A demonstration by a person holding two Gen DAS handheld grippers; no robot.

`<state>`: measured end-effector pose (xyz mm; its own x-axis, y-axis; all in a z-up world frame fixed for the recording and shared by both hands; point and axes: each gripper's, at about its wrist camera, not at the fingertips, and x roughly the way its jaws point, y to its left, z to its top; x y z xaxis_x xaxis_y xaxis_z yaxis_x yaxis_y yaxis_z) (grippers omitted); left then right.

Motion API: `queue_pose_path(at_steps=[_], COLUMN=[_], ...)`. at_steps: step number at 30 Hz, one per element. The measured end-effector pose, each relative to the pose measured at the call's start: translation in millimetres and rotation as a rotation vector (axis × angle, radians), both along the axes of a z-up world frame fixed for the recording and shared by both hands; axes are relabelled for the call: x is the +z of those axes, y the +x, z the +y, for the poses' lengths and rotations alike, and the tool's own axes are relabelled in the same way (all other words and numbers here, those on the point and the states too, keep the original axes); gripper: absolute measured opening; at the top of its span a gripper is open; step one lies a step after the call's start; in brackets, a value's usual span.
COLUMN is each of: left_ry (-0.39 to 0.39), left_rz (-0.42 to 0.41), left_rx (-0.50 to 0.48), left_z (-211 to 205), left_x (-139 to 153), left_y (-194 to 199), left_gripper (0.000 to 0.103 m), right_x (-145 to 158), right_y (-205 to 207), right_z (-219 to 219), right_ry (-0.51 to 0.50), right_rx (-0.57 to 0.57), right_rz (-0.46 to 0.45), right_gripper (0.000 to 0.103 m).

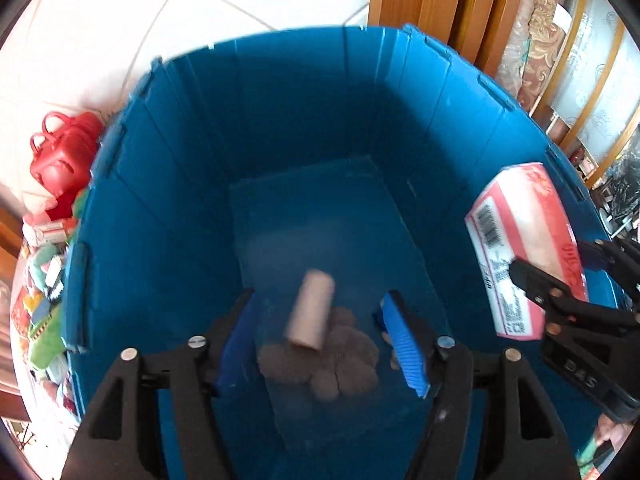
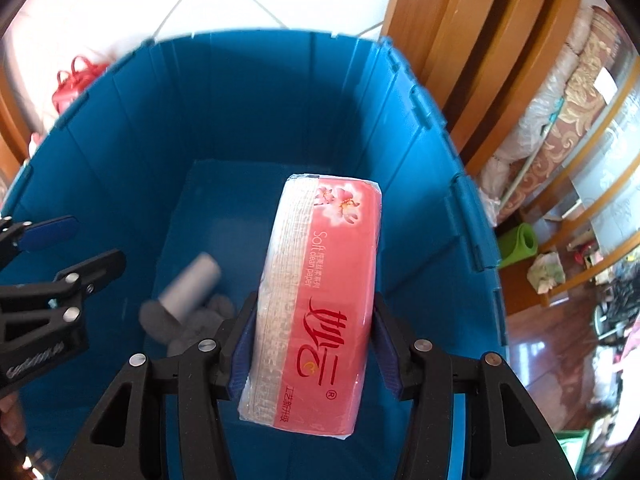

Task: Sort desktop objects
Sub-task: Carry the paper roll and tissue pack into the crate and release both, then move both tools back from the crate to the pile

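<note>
The right gripper [image 2: 312, 344] clamps the tissue pack [image 2: 320, 300], long axis toward 12 o'clock over the bin [image 2: 120, 140], while the left gripper [image 1: 320, 336] gapes empty, the tube [image 1: 310, 312] loose between its fingers.

We see the cardboard tube [image 1: 310, 309] blurred between the left hand-held gripper [image 1: 318, 342] fingers, hiding part of the grey lump [image 1: 344, 364] beneath.
</note>
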<state>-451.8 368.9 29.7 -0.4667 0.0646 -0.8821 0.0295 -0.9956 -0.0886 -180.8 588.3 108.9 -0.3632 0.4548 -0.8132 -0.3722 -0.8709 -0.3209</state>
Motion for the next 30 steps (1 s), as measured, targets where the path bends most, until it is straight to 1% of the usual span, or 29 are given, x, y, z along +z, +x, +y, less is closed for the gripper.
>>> queue_pose_path(at_steps=[2,4,5,6,7,8,10,12,14,20,30], left_ry=[0.009,-0.005,-0.008,-0.005,0.002,0.009,0.023,0.038,0.046,0.022,0.011], left_rz=[-0.014,-0.003,0.000,-0.002,-0.006,-0.007,0.003,0.013,0.022,0.073,0.195], left_rx=[-0.012,-0.021,-0.025,-0.032,-0.038,-0.041,-0.041,-0.045,-0.046,-0.050,-0.085], left_z=[0,0,1,0,0,0,-1,-1,-1,7,15], left_x=[-1,-1,-1,-2,-3,-3,-1,1,3,7,26], left_y=[4,9,12,15,17,18,27,34,42,66,111], left_gripper=[0.064,0.064,0.064,0.064,0.064,0.064,0.064,0.064,0.064,0.067,0.067], right_x=[-6,-9,-10,-9,-8,-6,-3,0,1,-2,17], right_y=[-2,-2,-1,0,1,3,9,17,28,61,101], right_z=[0,0,-1,-1,-2,-3,-6,-7,-13,-26,-40], right_ry=[0.001,0.012,0.024,0.031,0.033,0.036,0.046,0.035,0.033,0.022,-0.023], right_rx=[-0.003,-0.003,-0.009,-0.014,-0.015,-0.014,-0.013,-0.005,0.008,0.011,-0.004], right_rz=[-0.035,-0.053,-0.055,-0.055,-0.051,-0.047,-0.046,-0.045,-0.051,-0.070,0.028], right_gripper=[0.051,0.057,0.071,0.089,0.095,0.098,0.098,0.103,0.103,0.103,0.103])
